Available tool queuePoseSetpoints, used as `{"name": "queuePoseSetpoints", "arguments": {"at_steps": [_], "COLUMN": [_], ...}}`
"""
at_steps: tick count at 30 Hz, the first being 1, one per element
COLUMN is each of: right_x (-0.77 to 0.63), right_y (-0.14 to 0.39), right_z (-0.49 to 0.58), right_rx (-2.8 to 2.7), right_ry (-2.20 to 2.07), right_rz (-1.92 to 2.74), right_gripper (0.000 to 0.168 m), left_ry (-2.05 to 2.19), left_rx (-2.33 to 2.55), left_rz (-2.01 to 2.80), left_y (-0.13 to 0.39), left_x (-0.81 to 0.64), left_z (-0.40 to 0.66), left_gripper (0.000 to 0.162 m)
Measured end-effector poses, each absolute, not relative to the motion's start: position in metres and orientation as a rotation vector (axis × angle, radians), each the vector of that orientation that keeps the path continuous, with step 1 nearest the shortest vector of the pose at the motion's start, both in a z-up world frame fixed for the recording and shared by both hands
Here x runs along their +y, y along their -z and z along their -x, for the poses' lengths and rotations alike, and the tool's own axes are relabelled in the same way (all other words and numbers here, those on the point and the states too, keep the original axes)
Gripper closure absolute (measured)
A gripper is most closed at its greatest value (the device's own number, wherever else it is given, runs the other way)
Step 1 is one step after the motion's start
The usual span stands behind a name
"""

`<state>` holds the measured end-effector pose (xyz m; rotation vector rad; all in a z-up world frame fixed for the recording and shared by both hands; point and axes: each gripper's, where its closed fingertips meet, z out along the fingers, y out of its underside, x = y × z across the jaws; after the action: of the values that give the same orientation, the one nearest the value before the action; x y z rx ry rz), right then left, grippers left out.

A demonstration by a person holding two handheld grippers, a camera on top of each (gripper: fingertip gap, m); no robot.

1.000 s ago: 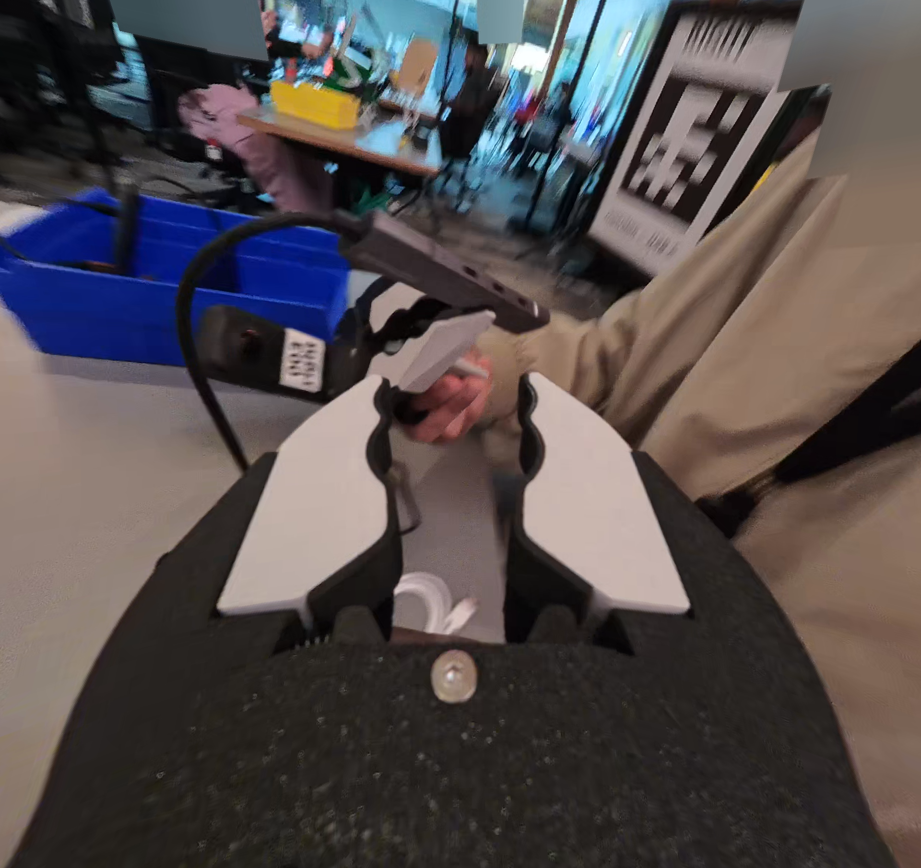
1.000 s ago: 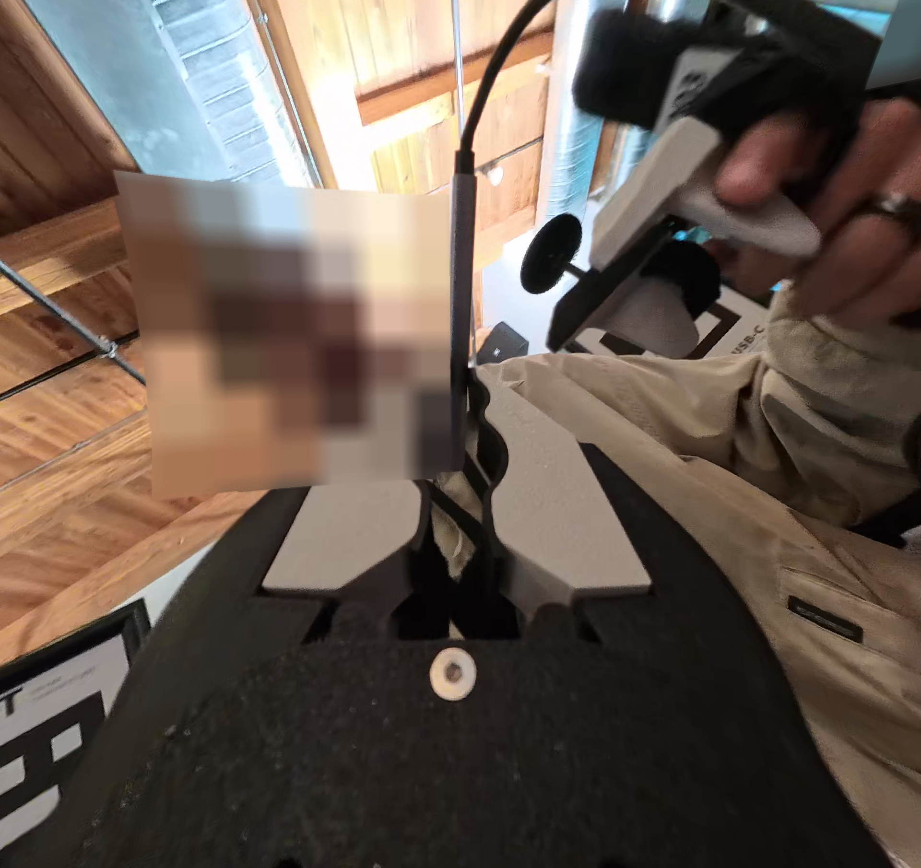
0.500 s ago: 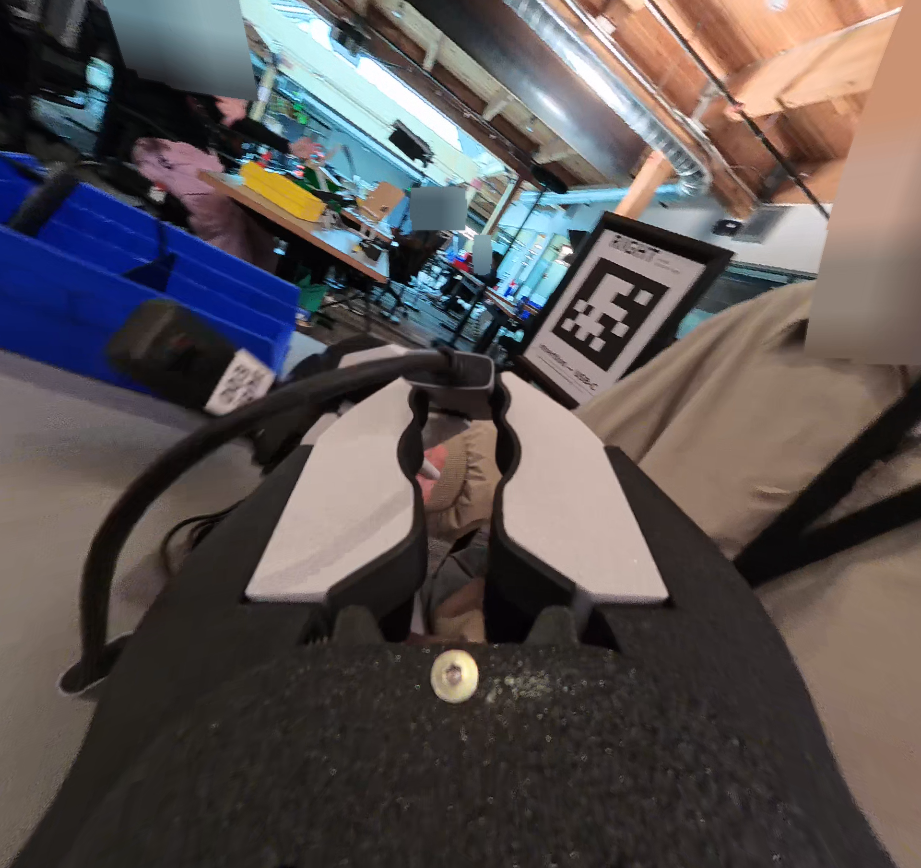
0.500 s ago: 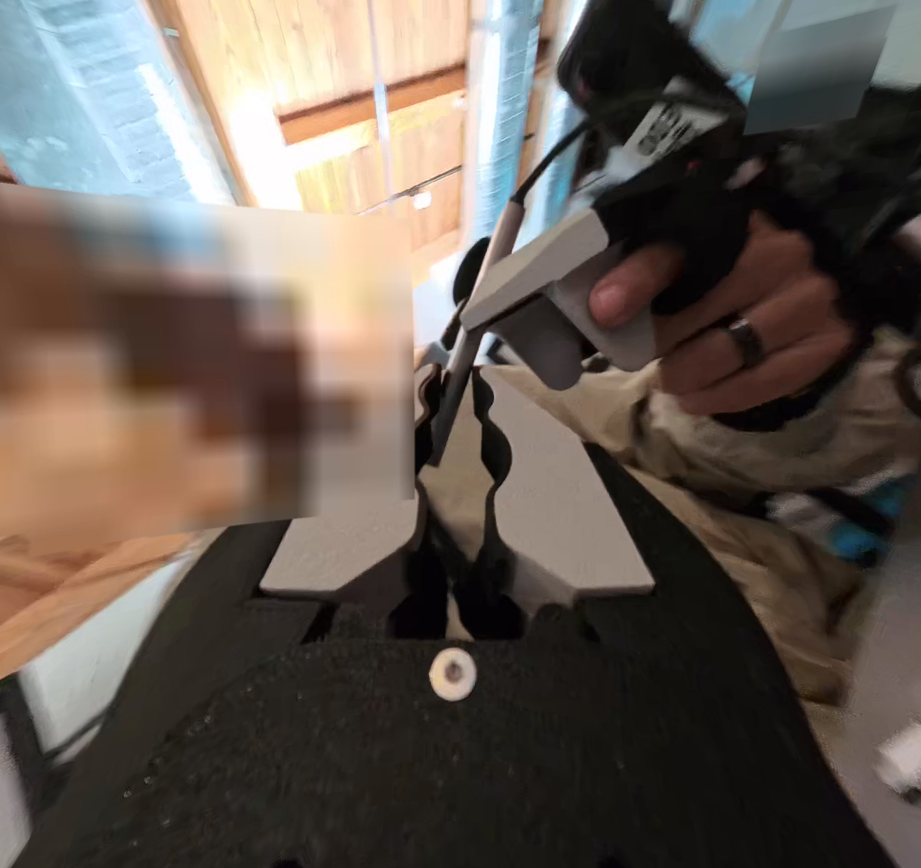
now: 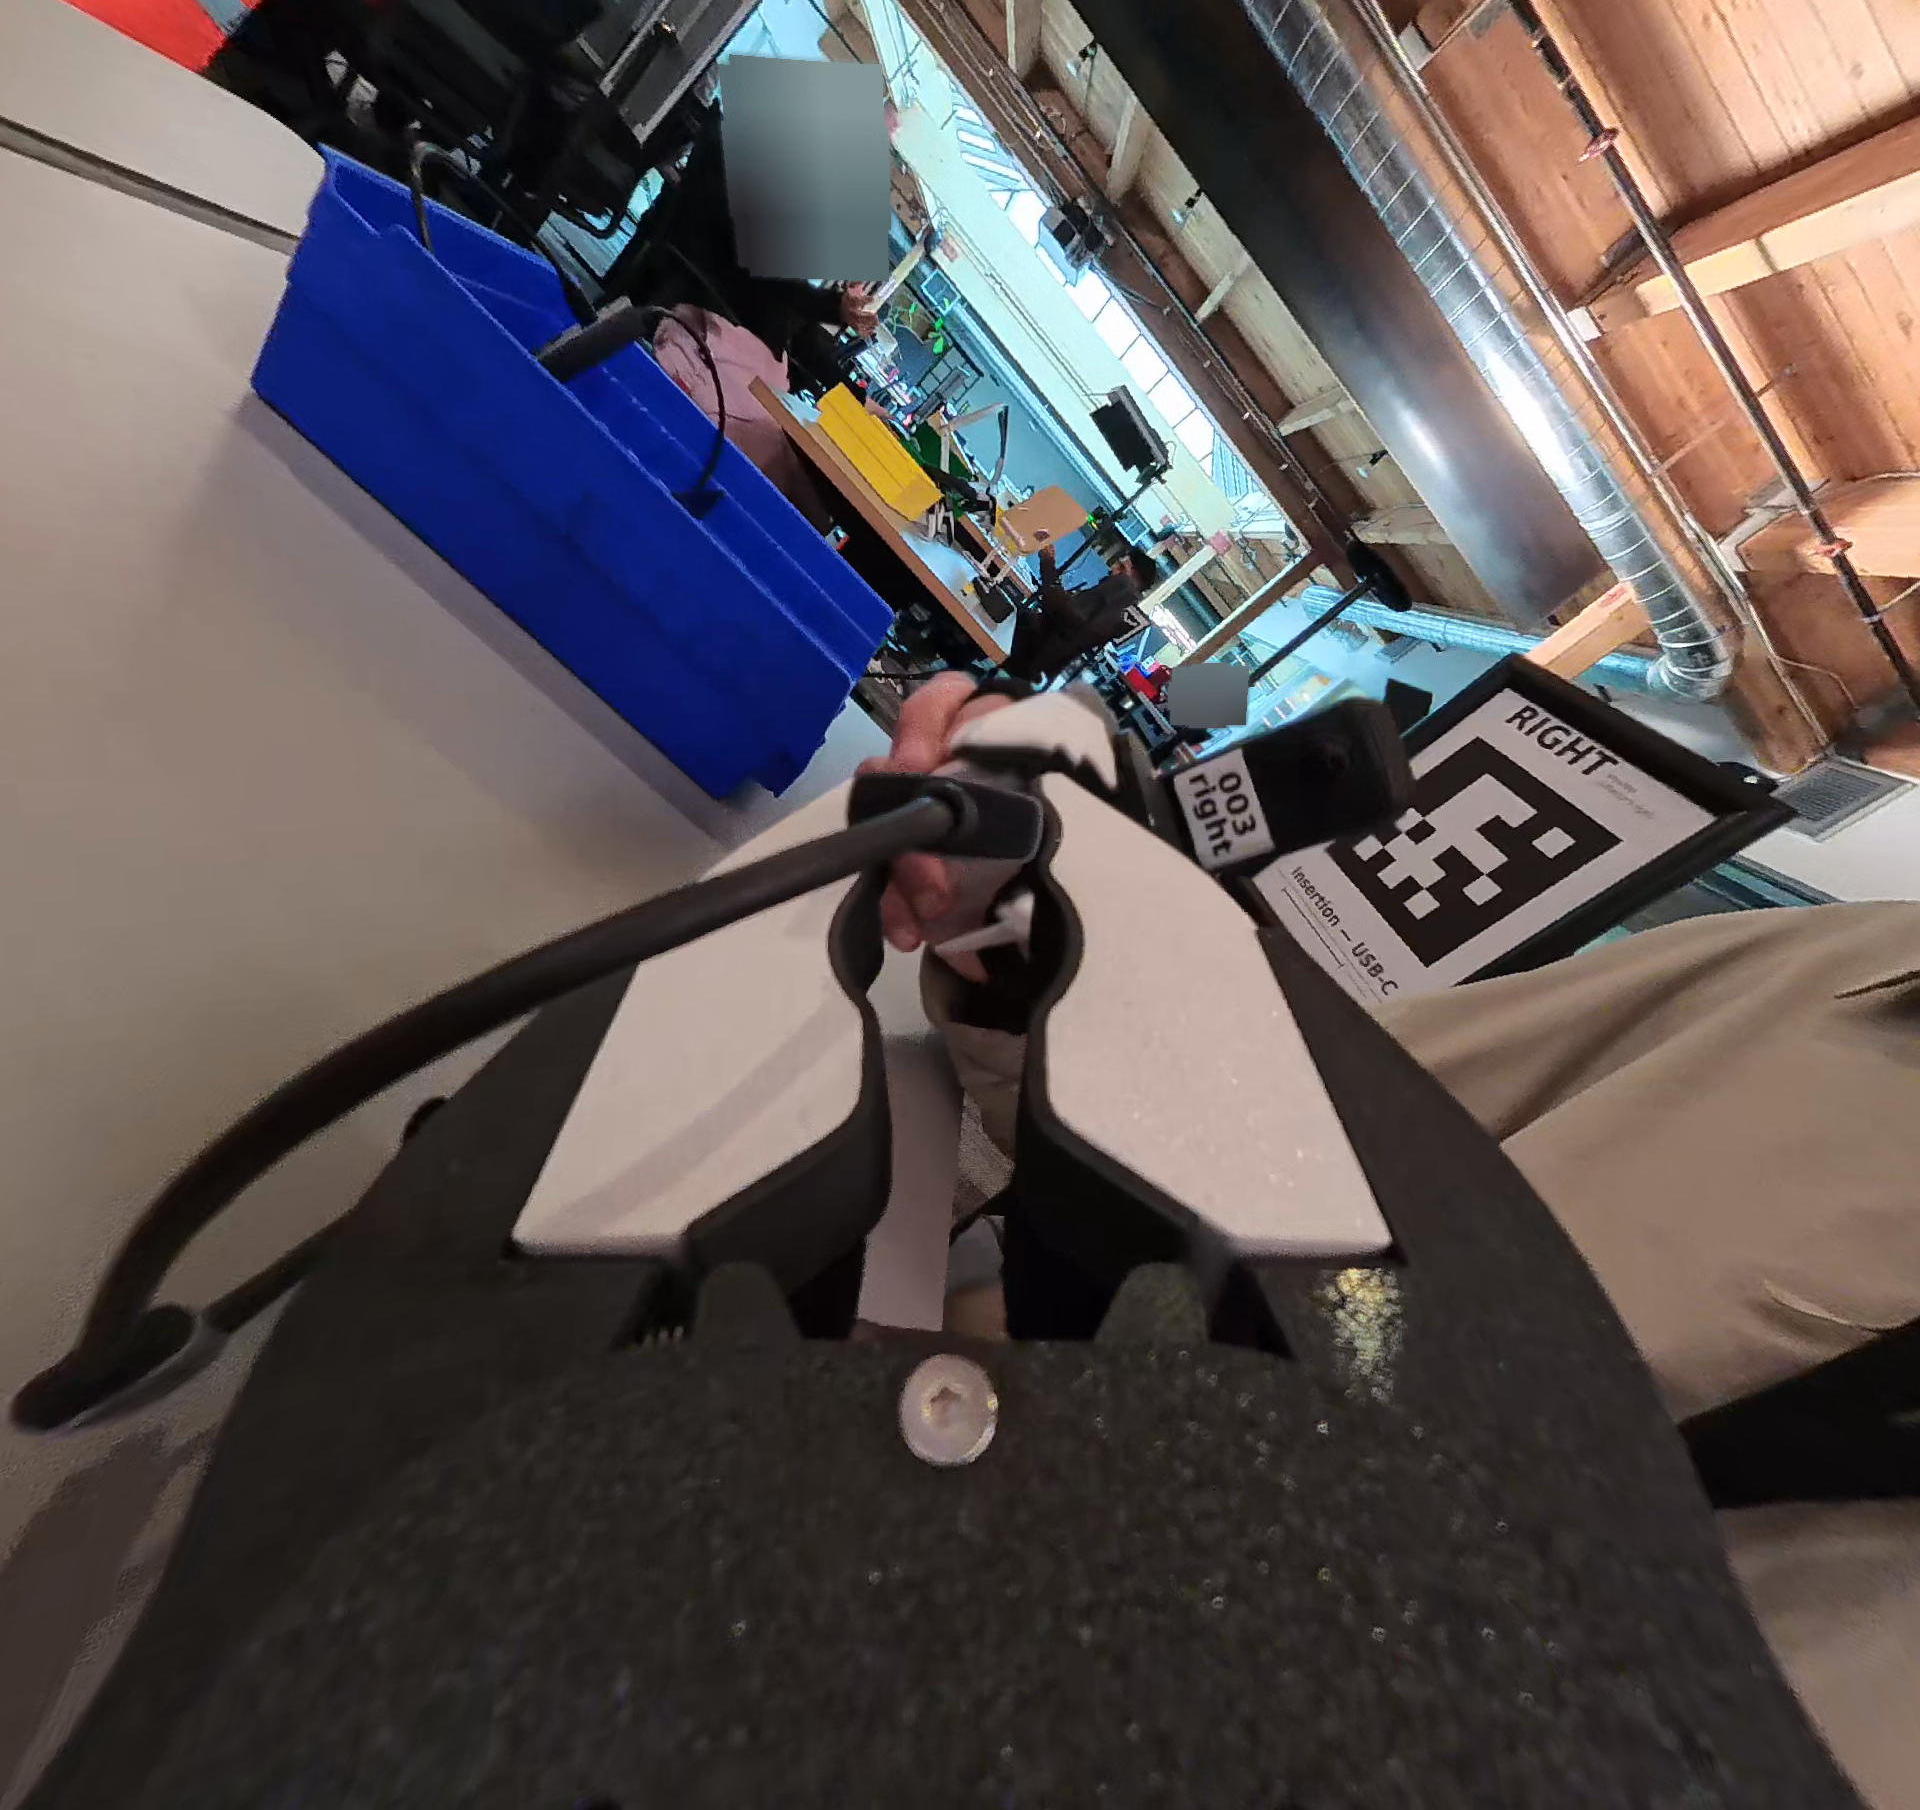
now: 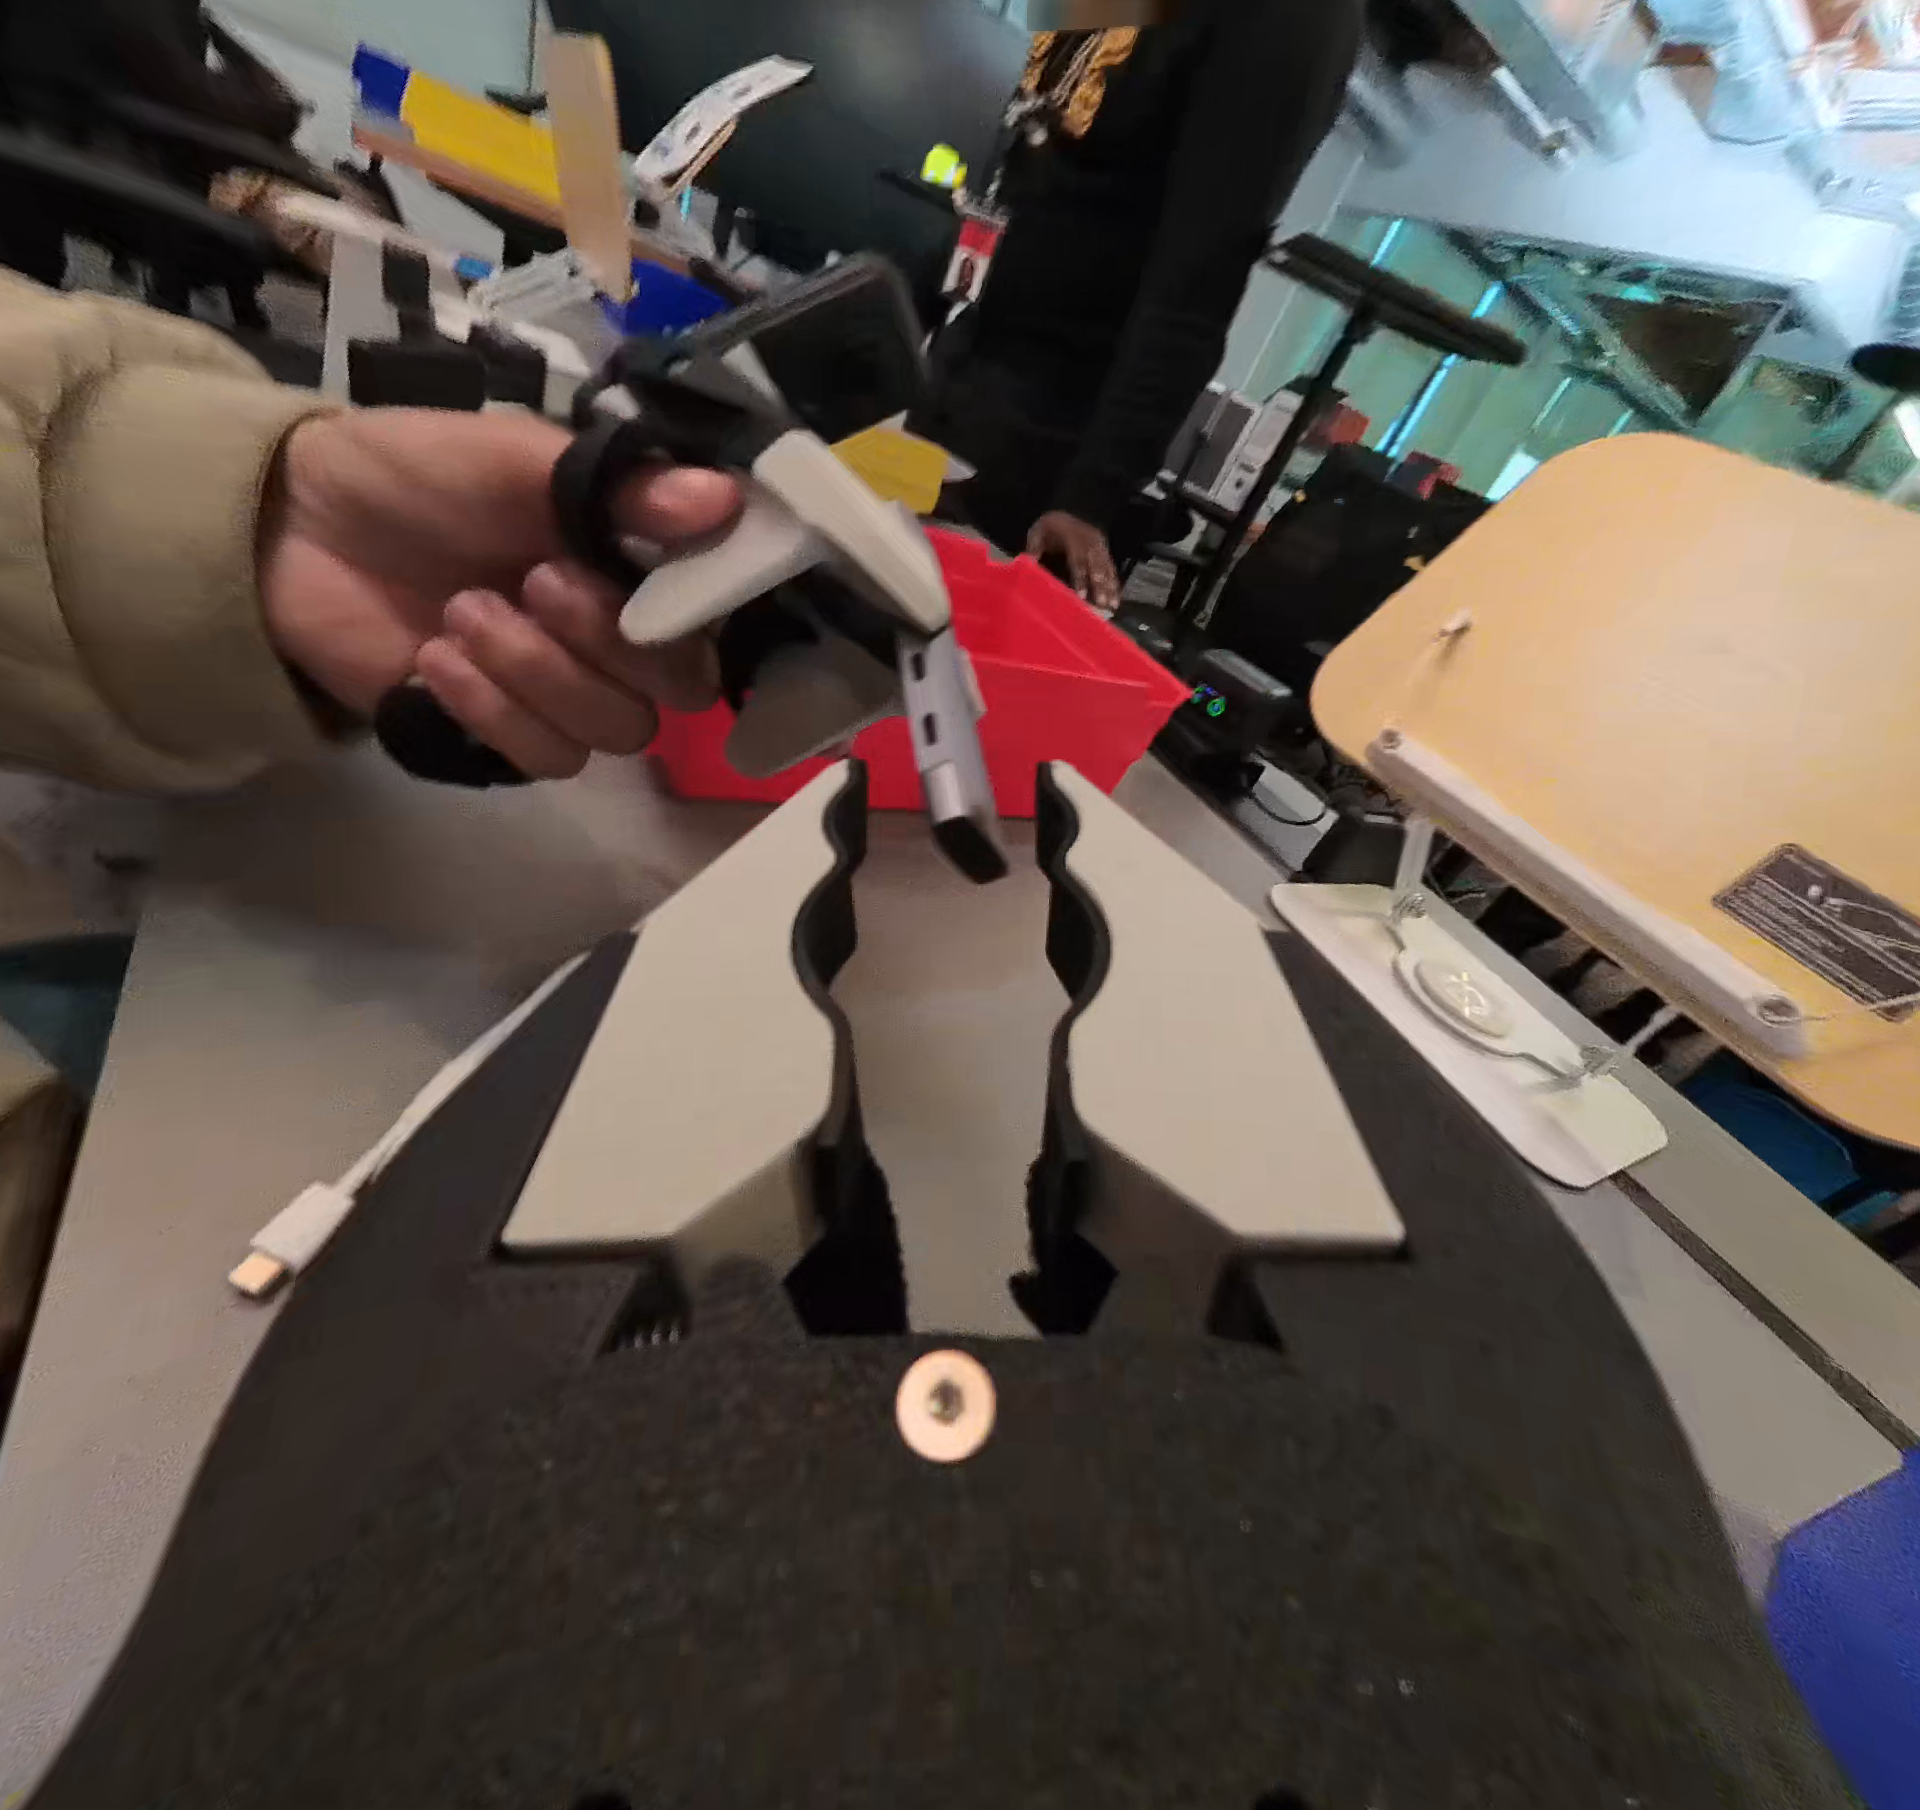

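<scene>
My left gripper (image 5: 966, 841) is shut on the end of a grey USB hub (image 5: 992, 820), and the hub's black cable (image 5: 520, 991) curves away to the left. In the right wrist view the left gripper (image 6: 894, 648), held by a hand, carries the hub (image 6: 951, 752) hanging downward. The hub's lower end sits between the tips of my right gripper (image 6: 948, 799), which is open and not touching it. The right gripper (image 5: 1029, 737) also shows just beyond the left one. A white cable with a USB-C plug (image 6: 291, 1241) lies on the grey table (image 6: 260, 981).
A blue bin (image 5: 540, 513) stands on the table's far left and a framed marker board (image 5: 1455, 856) to the right. A red bin (image 6: 1039, 680) sits behind the hub. A tilted wooden board (image 6: 1621, 721) on a white base (image 6: 1475, 1064) stands right. A person in black (image 6: 1143, 202) stands beyond. The tips of both grippers are at nearly the same place.
The right gripper was shut on the hub; it has let go and opened. The left gripper has closed on the hub. Both views have swung down toward the table.
</scene>
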<state>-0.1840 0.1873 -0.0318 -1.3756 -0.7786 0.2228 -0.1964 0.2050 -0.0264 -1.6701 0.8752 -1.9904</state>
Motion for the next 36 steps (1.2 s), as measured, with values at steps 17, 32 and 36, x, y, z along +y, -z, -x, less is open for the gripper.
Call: {"name": "queuePoseSetpoints", "arguments": {"at_steps": [17, 32, 36], "right_x": [0.164, 0.152, 0.155], "right_y": [0.022, 0.030, 0.036], "right_z": [0.188, 0.211, 0.208], "right_rx": [-0.699, -0.756, -0.781], "right_ry": [-0.951, -1.082, -1.040], "right_rz": [1.303, 1.283, 1.342], "right_gripper": [0.162, 0.161, 0.161], "left_ry": [1.843, 1.732, 1.640], "left_rx": [1.077, 1.166, 1.251], "left_rz": [1.009, 0.894, 0.911], "left_y": [0.006, 0.002, 0.011], "left_x": [0.158, 0.148, 0.150], "left_z": [0.202, 0.205, 0.204], "left_gripper": [0.120, 0.153, 0.152]}}
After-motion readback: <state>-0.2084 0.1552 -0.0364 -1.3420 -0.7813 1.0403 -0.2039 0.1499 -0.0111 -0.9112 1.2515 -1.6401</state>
